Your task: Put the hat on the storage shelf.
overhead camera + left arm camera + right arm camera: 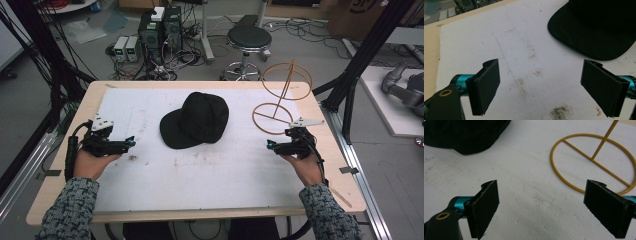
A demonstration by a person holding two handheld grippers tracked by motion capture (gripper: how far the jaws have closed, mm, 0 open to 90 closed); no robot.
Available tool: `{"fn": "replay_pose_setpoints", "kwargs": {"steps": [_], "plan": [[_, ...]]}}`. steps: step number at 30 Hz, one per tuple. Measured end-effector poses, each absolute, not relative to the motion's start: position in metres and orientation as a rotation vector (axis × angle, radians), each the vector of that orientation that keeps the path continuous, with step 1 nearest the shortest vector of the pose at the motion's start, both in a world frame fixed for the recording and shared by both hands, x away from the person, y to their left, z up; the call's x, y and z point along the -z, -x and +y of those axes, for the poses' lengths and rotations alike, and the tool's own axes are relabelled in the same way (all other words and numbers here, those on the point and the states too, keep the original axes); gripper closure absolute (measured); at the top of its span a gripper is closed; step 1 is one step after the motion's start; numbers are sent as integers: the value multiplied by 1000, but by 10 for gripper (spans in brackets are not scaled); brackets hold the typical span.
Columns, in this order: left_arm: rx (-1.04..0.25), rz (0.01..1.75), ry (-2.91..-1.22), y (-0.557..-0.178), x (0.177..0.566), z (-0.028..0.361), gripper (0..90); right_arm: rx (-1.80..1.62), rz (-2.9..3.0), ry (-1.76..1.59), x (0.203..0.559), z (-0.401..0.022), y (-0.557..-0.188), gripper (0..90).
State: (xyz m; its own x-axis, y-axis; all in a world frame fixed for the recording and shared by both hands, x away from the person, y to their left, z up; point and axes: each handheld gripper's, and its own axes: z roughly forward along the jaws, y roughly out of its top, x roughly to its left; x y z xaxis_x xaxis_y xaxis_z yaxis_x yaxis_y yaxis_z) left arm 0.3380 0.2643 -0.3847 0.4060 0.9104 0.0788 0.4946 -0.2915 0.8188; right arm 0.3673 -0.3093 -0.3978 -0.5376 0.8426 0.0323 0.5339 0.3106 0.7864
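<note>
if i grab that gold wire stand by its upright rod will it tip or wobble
Probably light: the gold wire stand is thin wire with open rings. It may wobble, since the top ring sits high on one slim rod. Its wide flat base ring should resist tipping while it rests on the white mat.

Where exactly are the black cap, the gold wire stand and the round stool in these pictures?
black cap (202,116), high view, on its crown.
gold wire stand (592,160), right gripper view, where its upright rod meets the base crossbar.
round stool (249,36), high view, on its dark seat.
</note>
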Motion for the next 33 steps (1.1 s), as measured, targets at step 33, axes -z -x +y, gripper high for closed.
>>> {"fn": "replay_pose_setpoints", "kwargs": {"steps": [33], "plan": [[-710,1187,-1928,-344,387,264,172,-1127,2229,-1177,399,-302,-379,130]]}}
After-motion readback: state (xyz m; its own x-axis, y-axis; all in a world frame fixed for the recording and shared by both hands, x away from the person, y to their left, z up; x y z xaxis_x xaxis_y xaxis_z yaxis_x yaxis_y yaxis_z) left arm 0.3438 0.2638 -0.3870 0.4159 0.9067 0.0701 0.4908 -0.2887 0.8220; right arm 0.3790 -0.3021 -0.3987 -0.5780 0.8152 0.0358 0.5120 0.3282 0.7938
